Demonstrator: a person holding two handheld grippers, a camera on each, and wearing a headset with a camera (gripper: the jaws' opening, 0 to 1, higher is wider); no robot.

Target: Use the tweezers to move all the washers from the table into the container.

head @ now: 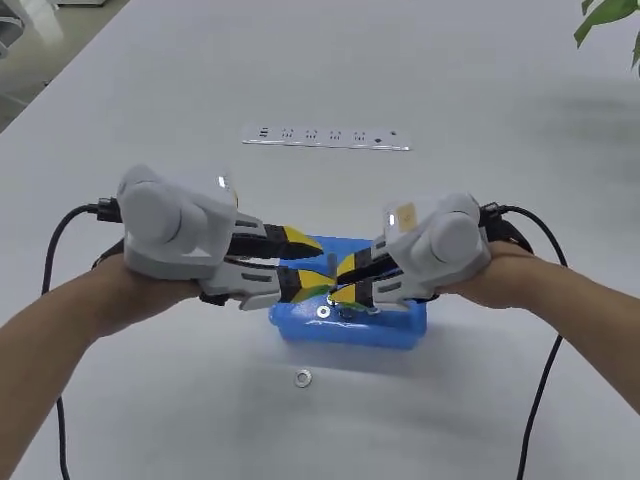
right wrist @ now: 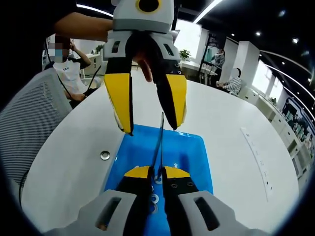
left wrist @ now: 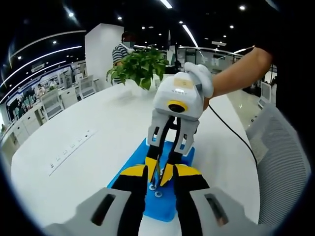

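hovering over the blue container [head: 395, 330], the right gripper [right wrist: 156, 173] pinches the tweezers [right wrist: 159, 142] — the left gripper [right wrist: 152, 129] has its jaws apart; one washer [head: 303, 377] lies on the table [head: 450, 90].

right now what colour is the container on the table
Blue, one solid bright shade. The container shows best in the right gripper view.

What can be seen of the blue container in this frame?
The blue container is a low-walled rectangular tray, plastic by its look, lying flat and open side up on the white table. At least two washers lie inside it. The left gripper and right gripper hover over it. The right one holds the tweezers over its floor, and whether they touch it is unclear. A loose washer lies on the table beside one long wall, apart from it.
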